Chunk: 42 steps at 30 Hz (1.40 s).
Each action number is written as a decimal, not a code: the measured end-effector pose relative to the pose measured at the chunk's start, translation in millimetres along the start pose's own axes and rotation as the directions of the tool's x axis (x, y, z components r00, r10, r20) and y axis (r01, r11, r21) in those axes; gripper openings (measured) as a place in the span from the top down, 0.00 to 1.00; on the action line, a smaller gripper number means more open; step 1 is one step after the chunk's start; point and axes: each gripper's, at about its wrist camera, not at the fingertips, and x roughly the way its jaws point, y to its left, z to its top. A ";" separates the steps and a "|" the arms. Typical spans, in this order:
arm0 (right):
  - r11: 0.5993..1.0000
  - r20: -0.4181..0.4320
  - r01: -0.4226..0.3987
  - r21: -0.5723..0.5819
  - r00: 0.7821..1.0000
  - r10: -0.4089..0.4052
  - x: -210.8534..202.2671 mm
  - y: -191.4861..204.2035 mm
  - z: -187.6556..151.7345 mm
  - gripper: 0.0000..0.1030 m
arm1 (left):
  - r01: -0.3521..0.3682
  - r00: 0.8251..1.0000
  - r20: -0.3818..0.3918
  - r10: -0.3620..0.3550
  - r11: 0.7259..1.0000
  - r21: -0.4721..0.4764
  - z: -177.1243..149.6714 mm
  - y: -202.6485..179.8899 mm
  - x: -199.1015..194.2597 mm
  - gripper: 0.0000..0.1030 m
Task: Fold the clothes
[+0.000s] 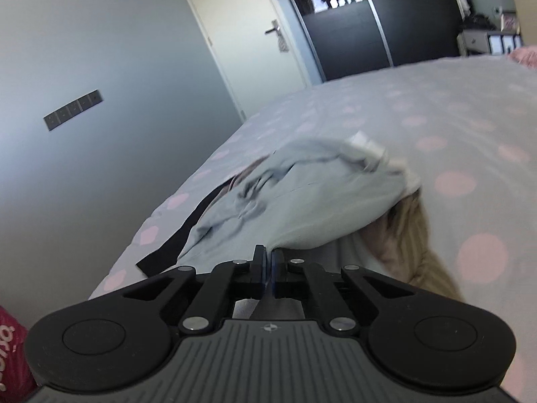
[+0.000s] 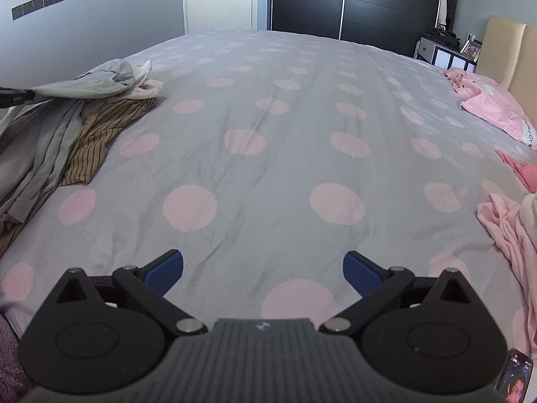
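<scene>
Bedspread (image 2: 268, 154): grey woven cotton with pale pink dots, lightly creased, filling the centre of the right wrist view. Its broad middle lies bare, room enough to spread a garment.

Clothes pile (image 2: 50, 141): left edge of the right wrist view, a loose unfolded heap. Contents, largest first: a grey soft-knit garment (image 2: 37, 154) in long drooping folds; a tan garment with thin dark stripes (image 2: 100, 127), flat and thin; a cream piece (image 2: 147, 84) at the upper end.

Pale blue-grey garment (image 1: 302, 201): centre of the left wrist view, thin, smooth and crumpled, drawn up off the pile into a taut ridge. A black strip (image 1: 188, 231) hangs at its lower left.

Pink clothes (image 2: 506, 231): right edge of the right wrist view, soft, fleecy and rumpled; nothing there shows a neat fold.

Left gripper (image 1: 268, 262): lower centre of the left wrist view, fingers pinched together on the hem of the pale blue-grey garment.

Right gripper (image 2: 262, 268): lower centre of its own view, blue-padded fingers spread wide, holding nothing, above bare bedspread.

Progress, as judged: no folded item is in view. One garment is in the claw, and the heap's other pieces lie unfolded.
</scene>
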 end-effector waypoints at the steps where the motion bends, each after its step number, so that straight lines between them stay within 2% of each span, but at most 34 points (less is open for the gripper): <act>1: 1.000 0.004 0.000 0.001 1.000 0.000 -1.9 -0.2 -0.1 0.01 | 0.028 0.999 0.020 -0.029 0.999 0.027 2.8 -8.5 -11.8 0.99; 5: 1.000 0.024 -0.005 0.009 1.000 0.005 -11.2 -2.0 0.5 0.01 | 0.169 0.982 0.064 -0.178 0.978 0.126 11.0 -46.6 -61.0 0.99; 7: 1.000 0.034 -0.007 0.012 0.999 0.007 -15.8 -2.9 0.8 0.01 | 0.253 0.961 0.069 -0.267 0.954 0.159 12.8 -66.0 -87.3 0.99; 10: 1.000 0.046 -0.006 0.026 0.999 0.005 -23.0 -6.4 0.8 0.01 | 0.390 0.913 0.055 -0.404 0.905 0.169 10.6 -92.2 -123.3 1.00; 15: 0.997 0.052 0.000 0.071 0.999 -0.004 -35.8 -17.6 0.0 0.01 | 0.587 0.805 -0.044 -0.592 0.783 0.205 -11.3 -140.1 -170.0 1.00; 18: 0.996 0.062 -0.001 0.085 0.998 -0.004 -42.8 -22.0 -1.6 0.01 | 0.690 0.720 -0.119 -0.683 0.689 0.222 -30.6 -162.1 -194.9 1.00; 21: 0.996 0.065 -0.007 0.092 0.998 0.001 -47.7 -23.5 -4.8 0.01 | 0.757 0.648 -0.165 -0.744 0.604 0.251 -48.4 -181.3 -222.7 1.00; 22: 0.996 0.062 -0.013 0.093 0.998 0.007 -48.0 -23.4 -5.9 0.01 | 0.770 0.632 -0.183 -0.753 0.583 0.260 -53.8 -187.2 -233.0 1.00; 23: 0.996 0.057 -0.020 0.093 0.998 0.015 -48.2 -23.2 -7.2 0.01 | 0.776 0.624 -0.202 -0.755 0.568 0.274 -59.1 -192.9 -238.1 1.00; 25: 0.995 0.047 -0.040 0.086 0.998 0.036 -48.3 -20.3 -10.3 0.01 | 0.776 0.626 -0.232 -0.744 0.564 0.283 -66.9 -198.4 -236.9 0.99; 27: 0.995 0.037 -0.064 0.075 0.997 0.061 -48.4 -15.7 -13.4 0.01 | 0.776 0.629 -0.252 -0.735 0.572 0.266 -71.4 -198.4 -231.9 0.98; 29: 0.994 0.024 -0.092 0.052 0.996 0.091 -48.3 -8.1 -16.0 0.01 | 0.775 0.630 -0.263 -0.731 0.574 0.263 -72.4 -193.0 -228.8 0.92; 31: 0.991 0.013 -0.125 0.041 0.992 0.125 -48.2 -1.1 -17.5 0.01 | 0.763 0.645 -0.261 -0.718 0.586 0.275 -74.1 -187.8 -231.0 0.71; 33: 0.986 0.002 -0.160 0.036 0.987 0.160 -48.0 5.1 -18.5 0.06 | 0.749 0.660 -0.253 -0.707 0.597 0.287 -74.8 -180.9 -230.9 0.59; 34: 0.983 -0.005 -0.178 0.040 0.984 0.178 -47.4 7.4 -18.7 0.13 | 0.745 0.665 -0.252 -0.703 0.601 0.288 -75.5 -176.7 -230.4 0.56; 36: 0.975 -0.025 -0.216 0.055 0.976 0.217 -44.8 11.9 -18.8 0.20 | 0.742 0.669 -0.257 -0.698 0.605 0.289 -76.4 -168.2 -228.6 0.55; 39: 0.955 -0.058 -0.285 0.079 0.955 0.290 -38.7 22.8 -20.1 0.21 | 0.732 0.680 -0.263 -0.684 0.623 0.275 -77.7 -156.4 -222.0 0.52; 42: 0.935 -0.091 -0.345 0.077 0.932 0.351 -32.9 38.9 -21.4 0.23 | 0.744 0.668 -0.279 -0.690 0.626 0.234 -77.7 -147.1 -214.1 0.51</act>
